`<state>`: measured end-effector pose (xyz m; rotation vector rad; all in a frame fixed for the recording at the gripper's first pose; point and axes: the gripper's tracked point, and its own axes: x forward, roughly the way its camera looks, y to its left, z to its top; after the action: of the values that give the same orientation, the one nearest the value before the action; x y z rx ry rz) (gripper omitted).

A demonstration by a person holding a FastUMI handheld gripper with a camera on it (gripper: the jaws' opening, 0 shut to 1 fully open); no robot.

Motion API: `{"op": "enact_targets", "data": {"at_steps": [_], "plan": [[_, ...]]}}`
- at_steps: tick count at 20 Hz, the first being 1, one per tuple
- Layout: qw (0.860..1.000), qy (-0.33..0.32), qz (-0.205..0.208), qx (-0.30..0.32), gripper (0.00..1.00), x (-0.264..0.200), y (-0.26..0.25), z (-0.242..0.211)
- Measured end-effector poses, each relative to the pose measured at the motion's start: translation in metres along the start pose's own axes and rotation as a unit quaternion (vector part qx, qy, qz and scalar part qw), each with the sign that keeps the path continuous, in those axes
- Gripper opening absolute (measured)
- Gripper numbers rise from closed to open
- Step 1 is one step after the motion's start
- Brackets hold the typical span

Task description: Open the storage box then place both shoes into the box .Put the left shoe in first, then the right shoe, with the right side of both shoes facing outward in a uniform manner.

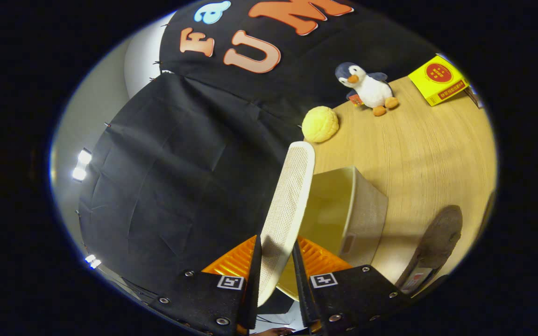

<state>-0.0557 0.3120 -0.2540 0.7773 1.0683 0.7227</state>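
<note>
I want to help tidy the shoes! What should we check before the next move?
1. Fingers holding the lid: ok, both press on it.
2. Storage box open: ok, lid raised.
3. Room inside the box: cannot tell, partly hidden by the lid.
4. Shoe nearby: ok, on the table beside the box.
5. Is it the left shoe: cannot tell.

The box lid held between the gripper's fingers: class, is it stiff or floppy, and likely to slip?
The lid is probably stiff: it stands straight above the open storage box without sagging. Its woven-looking surface likely resists slipping. The gripper pinches only its lower edge, so it may twist.
</note>
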Motion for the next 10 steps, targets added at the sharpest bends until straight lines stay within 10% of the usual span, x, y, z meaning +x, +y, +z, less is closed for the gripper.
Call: {"op": "enact_targets", "data": {"at_steps": [10], "plan": [[0.999, -0.007, 0.042, 0.006, 0.18, 0.070, 0.111, 0.014]]}}
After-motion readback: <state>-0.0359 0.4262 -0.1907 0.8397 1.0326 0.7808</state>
